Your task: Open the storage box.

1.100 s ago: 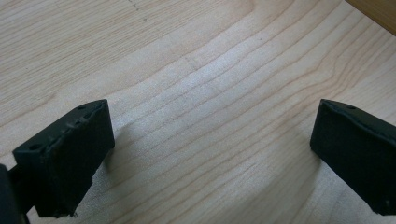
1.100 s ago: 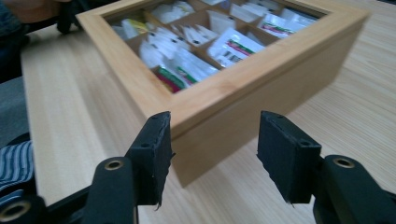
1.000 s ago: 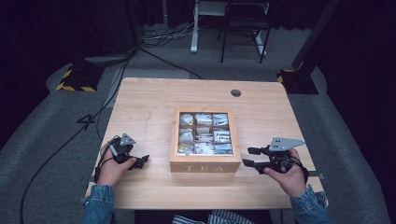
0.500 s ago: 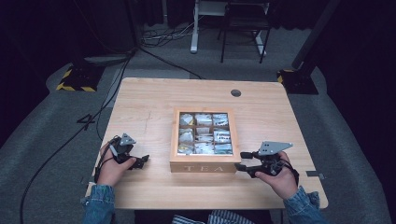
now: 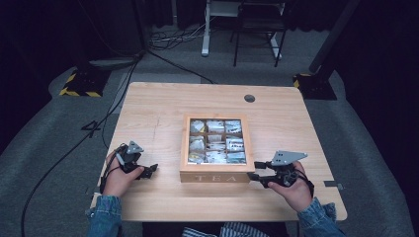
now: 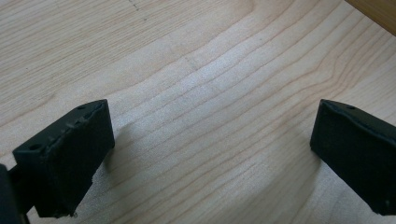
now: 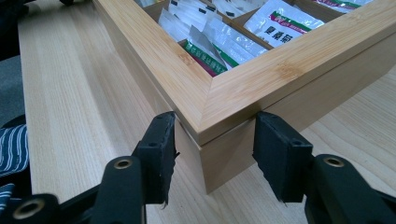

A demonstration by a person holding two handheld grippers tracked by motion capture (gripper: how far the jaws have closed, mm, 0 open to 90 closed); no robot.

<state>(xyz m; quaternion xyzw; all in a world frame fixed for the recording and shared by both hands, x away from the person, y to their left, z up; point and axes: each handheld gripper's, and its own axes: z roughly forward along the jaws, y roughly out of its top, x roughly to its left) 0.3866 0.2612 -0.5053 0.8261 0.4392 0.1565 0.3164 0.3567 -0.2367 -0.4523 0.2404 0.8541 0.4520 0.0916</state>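
At the tea box's (image 7: 280,65) near right corner, the right gripper (image 7: 215,154) has just closed, jaws now clamping it, ready to lift the lid.

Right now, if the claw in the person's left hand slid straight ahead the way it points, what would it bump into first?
Probably the wooden tea box. The left claw points across bare table toward the box's near left side, jaws wide apart and empty, though the exact line is hard to judge.

Light wood tea box (image 5: 215,174), black tongs (image 5: 257,171), blue denim sleeves (image 5: 103,217)
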